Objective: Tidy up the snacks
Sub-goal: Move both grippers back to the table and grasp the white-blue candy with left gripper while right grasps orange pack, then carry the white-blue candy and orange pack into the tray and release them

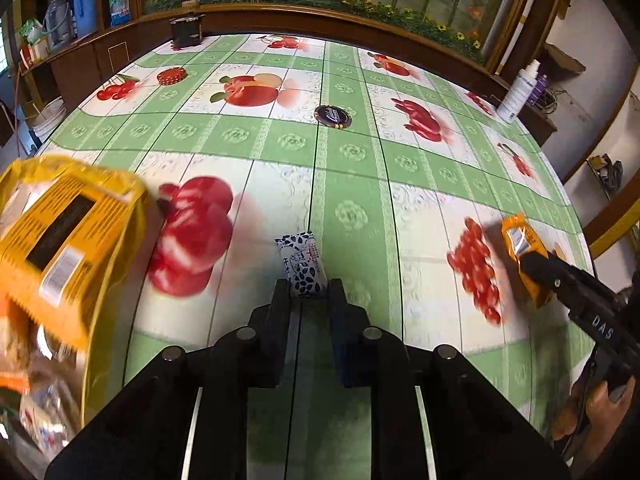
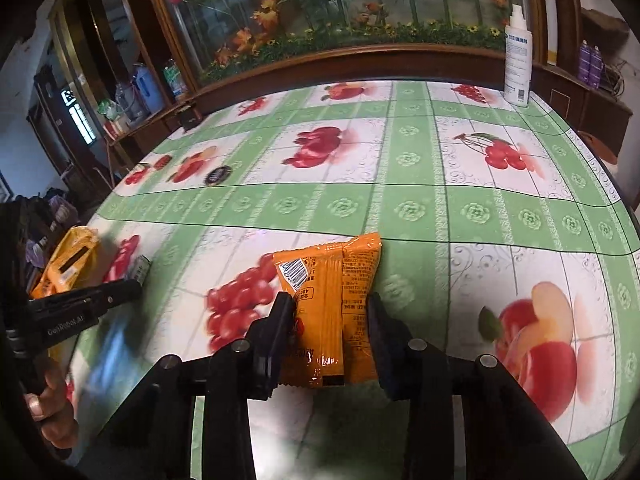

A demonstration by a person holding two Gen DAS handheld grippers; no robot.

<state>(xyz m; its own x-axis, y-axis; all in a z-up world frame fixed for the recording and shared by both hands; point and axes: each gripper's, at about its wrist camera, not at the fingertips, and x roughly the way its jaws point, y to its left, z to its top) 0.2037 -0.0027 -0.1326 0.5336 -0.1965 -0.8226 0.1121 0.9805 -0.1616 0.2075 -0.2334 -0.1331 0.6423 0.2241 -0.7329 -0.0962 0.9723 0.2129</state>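
Note:
My left gripper [image 1: 308, 290] is shut on a small white snack bar with blue spots [image 1: 303, 262], holding it by its near end above the fruit-print tablecloth [image 1: 344, 168]. My right gripper [image 2: 330, 306] is shut on an orange snack packet [image 2: 336, 304], barcode side up; it also shows in the left wrist view [image 1: 522, 248]. A large yellow snack bag [image 1: 60, 232] lies at the left, open towards me, with more packets inside; it also shows in the right wrist view [image 2: 68, 260].
A dark round snack [image 1: 335, 116] and a red round one [image 1: 172, 76] lie further back on the table. A white spray bottle [image 2: 518, 56] stands at the far right edge. A dark box [image 1: 186, 30] sits at the far edge by the wooden cabinet.

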